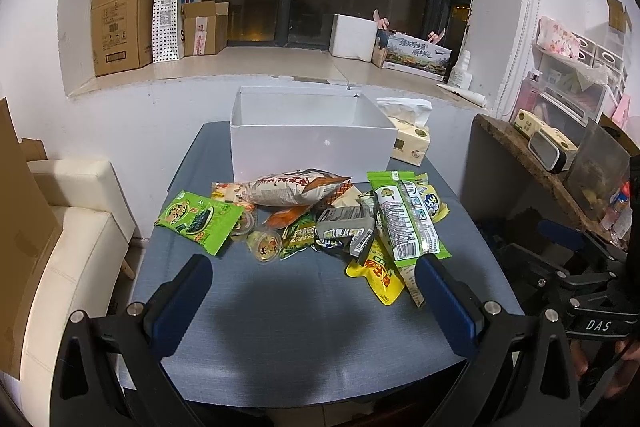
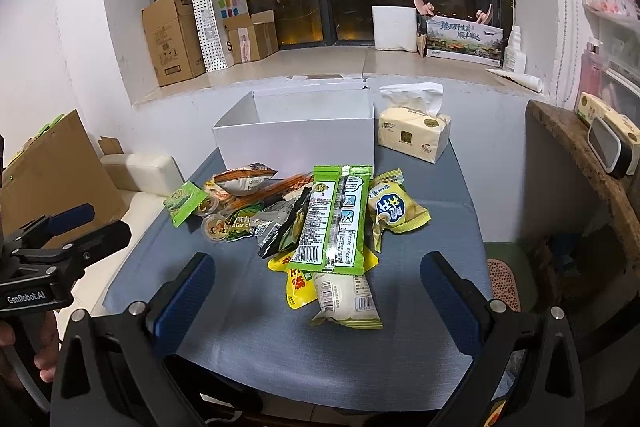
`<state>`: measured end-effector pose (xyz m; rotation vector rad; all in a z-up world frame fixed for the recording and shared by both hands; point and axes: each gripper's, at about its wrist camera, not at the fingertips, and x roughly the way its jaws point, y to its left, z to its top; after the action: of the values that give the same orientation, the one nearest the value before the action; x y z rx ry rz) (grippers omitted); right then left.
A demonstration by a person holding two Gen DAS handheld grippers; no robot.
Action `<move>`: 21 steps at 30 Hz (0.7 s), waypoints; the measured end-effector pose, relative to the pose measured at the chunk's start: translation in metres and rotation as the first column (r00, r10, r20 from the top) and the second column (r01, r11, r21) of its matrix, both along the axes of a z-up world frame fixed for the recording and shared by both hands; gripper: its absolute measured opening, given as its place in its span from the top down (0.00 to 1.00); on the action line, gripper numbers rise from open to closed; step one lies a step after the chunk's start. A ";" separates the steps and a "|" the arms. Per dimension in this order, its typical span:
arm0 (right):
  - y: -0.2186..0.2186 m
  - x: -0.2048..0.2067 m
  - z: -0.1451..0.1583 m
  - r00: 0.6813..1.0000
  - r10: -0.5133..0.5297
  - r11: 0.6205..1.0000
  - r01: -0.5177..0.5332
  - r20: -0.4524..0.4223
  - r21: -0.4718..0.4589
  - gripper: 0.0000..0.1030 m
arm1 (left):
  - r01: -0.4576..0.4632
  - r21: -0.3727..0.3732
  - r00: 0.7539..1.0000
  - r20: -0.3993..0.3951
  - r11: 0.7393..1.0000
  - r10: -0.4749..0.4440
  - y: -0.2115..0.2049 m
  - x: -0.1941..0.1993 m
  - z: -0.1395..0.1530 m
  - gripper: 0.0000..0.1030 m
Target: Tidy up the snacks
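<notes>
Both the left gripper (image 1: 314, 291) and right gripper (image 2: 318, 291) are held wide open, empty. Snack packets (image 2: 334, 219) are heaped on the blue surface (image 1: 304, 327) before a white box (image 1: 312, 151).

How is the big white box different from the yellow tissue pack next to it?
The white box is wide, stiff and open on top, with nothing showing inside; the tissue pack is smaller, soft and closed, with one white tissue poking out. The box is plain white, while the pack is pale yellow with printed labels. Both sit at the far end of the blue table, behind the snack pile.
</notes>
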<state>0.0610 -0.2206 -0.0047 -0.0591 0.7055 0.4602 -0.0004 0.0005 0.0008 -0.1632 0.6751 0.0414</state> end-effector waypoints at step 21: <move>0.002 -0.001 0.000 1.000 0.003 1.000 -0.003 -0.004 -0.001 0.00 | 0.011 0.016 1.000 0.018 1.000 -0.012 -0.004 -0.003 0.001 0.00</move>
<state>0.0603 -0.2189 -0.0050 -0.0602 0.7098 0.4632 -0.0033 -0.0033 0.0019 -0.1441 0.6572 0.0342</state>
